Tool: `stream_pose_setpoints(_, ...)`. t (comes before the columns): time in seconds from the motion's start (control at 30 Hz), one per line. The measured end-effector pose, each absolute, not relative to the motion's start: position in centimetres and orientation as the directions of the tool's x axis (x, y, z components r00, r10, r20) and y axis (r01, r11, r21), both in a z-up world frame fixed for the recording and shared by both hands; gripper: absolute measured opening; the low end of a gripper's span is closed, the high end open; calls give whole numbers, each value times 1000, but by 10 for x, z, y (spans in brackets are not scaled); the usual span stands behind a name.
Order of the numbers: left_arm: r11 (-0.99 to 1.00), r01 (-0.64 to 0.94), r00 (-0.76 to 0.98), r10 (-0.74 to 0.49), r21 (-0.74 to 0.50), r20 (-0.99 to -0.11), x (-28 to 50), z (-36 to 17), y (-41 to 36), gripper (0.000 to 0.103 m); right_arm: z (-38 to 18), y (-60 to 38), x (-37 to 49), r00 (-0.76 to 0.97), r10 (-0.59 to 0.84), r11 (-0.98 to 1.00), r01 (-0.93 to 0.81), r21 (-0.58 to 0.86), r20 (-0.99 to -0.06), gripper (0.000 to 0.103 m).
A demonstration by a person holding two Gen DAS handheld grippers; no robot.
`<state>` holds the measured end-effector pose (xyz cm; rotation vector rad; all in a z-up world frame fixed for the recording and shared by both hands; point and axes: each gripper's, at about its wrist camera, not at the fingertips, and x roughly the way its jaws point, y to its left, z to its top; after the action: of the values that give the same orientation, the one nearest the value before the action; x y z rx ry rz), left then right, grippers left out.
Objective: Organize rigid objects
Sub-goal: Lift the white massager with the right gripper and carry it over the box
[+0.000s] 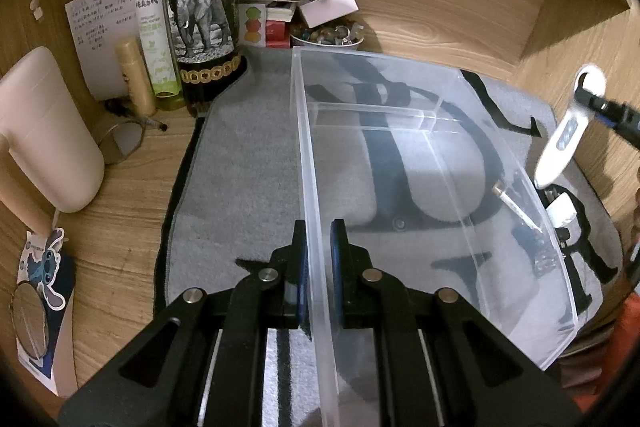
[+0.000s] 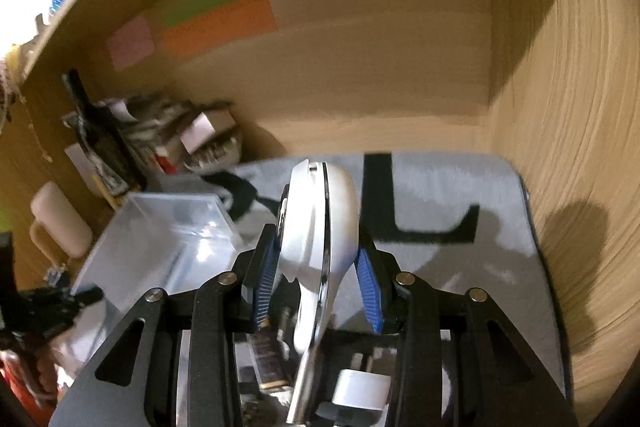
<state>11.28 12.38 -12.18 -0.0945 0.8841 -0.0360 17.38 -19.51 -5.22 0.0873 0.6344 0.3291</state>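
A clear plastic box (image 1: 420, 147) lies on a grey mat (image 1: 240, 167) inside a wooden alcove. My left gripper (image 1: 319, 251) is shut on the box's near left wall, one blue pad on each side. A thin pen-like stick (image 1: 516, 205) rests inside the box by its right wall. My right gripper (image 2: 320, 267) is shut on a white handheld tool (image 2: 320, 227) and holds it up off the mat. In the left wrist view the white tool (image 1: 564, 139) hangs at the far right, beside the box, with the right gripper (image 1: 600, 105) on its upper end. The clear box (image 2: 160, 239) sits to the left of that gripper.
A dark bottle with an elephant label (image 1: 200, 11), a green spray bottle (image 1: 154, 27), a beige tube (image 1: 136, 79) and a cream jug (image 1: 48, 131) stand at the left. A bowl of trinkets (image 1: 328, 37) sits behind the box. Small black and white items (image 1: 568, 215) lie right of it.
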Motion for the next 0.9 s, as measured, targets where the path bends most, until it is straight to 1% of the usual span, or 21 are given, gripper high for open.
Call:
stream_pose_setpoints(0.2,994,-3,642,-81,-108,-762,111,-120,126,10,-25,-170,162,782,370,927,-343,150,-501,34)
stream_pose_setpoints(0.3,995,-1,653,-72,-96,-754,109,-118,124,8,-15,-159,154,783,409,910,-390,143,-469,34)
stream_pose_setpoints(0.53,997,6,662,-64,-80,-747,107,-117,123,7,4,-127,140,764,496,862,-489,132,-413,34)
stream_pose_setpoints(0.7,997,6,663,-61,-76,-746,107,-117,122,7,1,-104,138,724,541,829,-545,127,-427,34)
stream_pose_setpoints(0.9,997,6,665,-62,-78,-744,107,-117,122,7,-19,-76,140,646,573,792,-596,135,-505,34)
